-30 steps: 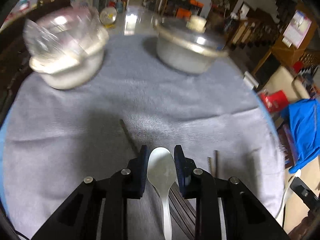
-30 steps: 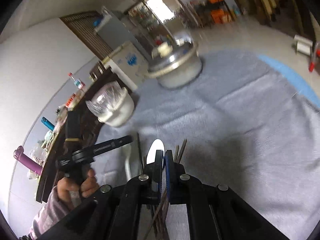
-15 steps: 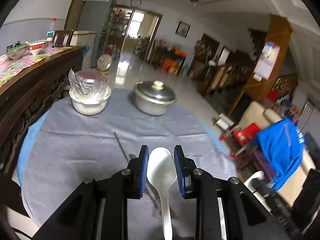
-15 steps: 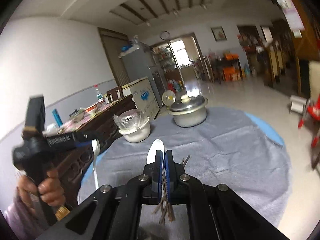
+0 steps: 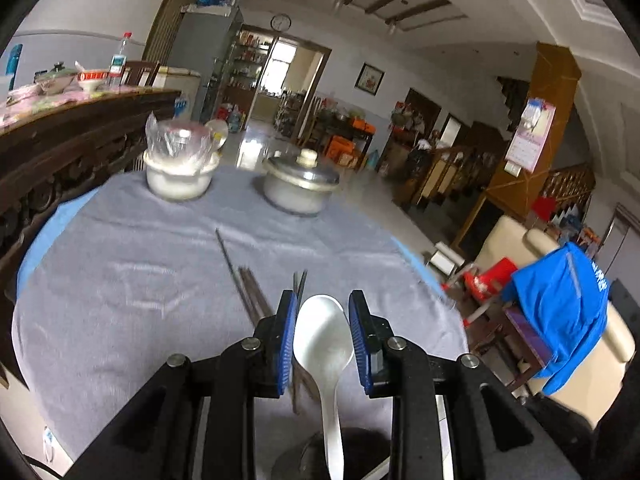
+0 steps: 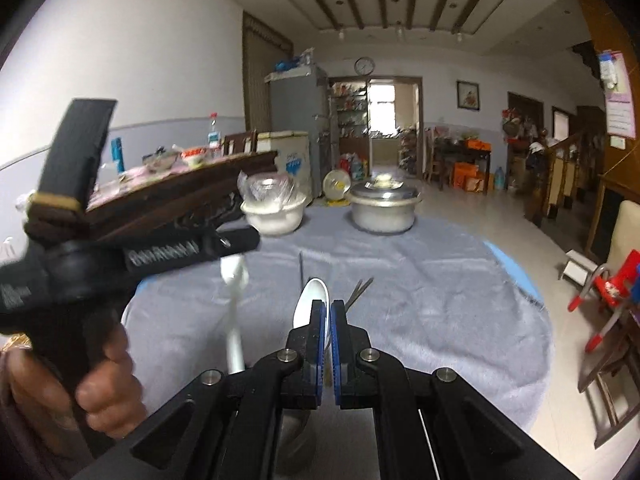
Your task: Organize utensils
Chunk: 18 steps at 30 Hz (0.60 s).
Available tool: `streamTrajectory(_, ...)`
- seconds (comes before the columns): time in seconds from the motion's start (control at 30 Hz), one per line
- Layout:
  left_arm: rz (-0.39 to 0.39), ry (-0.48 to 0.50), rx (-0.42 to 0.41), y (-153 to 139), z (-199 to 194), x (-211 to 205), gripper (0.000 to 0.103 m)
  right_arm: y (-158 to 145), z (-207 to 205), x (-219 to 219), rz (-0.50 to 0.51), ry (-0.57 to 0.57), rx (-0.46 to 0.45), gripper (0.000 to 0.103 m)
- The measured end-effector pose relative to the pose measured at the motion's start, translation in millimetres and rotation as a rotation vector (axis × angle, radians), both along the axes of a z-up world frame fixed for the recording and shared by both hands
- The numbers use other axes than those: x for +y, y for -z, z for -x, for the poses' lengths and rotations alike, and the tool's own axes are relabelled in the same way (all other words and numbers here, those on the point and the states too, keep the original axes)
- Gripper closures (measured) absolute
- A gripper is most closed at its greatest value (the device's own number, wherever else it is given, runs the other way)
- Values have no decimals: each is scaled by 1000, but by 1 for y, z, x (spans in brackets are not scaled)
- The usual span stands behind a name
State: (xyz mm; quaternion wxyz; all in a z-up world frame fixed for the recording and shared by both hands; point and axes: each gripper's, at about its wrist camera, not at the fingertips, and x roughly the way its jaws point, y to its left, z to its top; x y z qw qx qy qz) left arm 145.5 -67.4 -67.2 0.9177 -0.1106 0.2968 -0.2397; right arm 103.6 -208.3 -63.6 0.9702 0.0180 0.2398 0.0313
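White spoon [image 5: 323, 332] sits pinched in the left gripper [image 5: 322, 338]. Another spoon [image 6: 311, 307] is clamped edge-on by the right gripper [image 6: 327, 344], above the grey cloth [image 6: 420, 292]

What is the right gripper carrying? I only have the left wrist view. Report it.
Observer: The right gripper has its jaws shut on a second white spoon, gripped edge-on.
Operator: Now say what lies ahead of it.
Observer: A pair of chopsticks lies on the grey cloth, just right of those jaws.
Operator: Tell me what holds the left gripper.
Observer: A hand is wrapped round the handle of the left gripper.
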Motion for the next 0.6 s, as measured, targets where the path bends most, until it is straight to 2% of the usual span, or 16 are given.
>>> streamTrajectory(0.03, -9, 5, 12, 4, 2, 1, 75, 3, 2, -2, -12, -8, 11, 99)
streamTrajectory(0.1, -5, 8, 32, 11, 6, 7, 75, 5, 5, -9, -58, -23, 30, 91)
streamTrajectory(0.13, 6, 10, 36, 12, 8, 13, 75, 7, 5, -15, -91, -21, 34, 78)
streamTrajectory(0.17, 13, 5, 35, 13, 11, 18, 74, 7, 7, -22, -126, -14, 31, 61)
streamTrajectory(0.23, 14, -18, 24, 10, 16, 29, 63, 7, 13, -35, -209, 3, 4, 38)
streamTrajectory(0.3, 19, -36, 8, 5, 19, 37, 62, 7, 17, -46, -266, 26, -26, 38)
streamTrajectory(0.37, 7, -59, -9, 0, 21, 46, 61, 10, 15, -56, -288, 76, -18, 38)
streamTrajectory(0.53, -71, -130, -18, 0, 17, 61, 52, 22, 7, -77, -349, 134, 27, 38)
streamTrajectory(0.6, -97, -160, -3, 5, 14, 67, 51, 25, 6, -83, -364, 146, 36, 38)
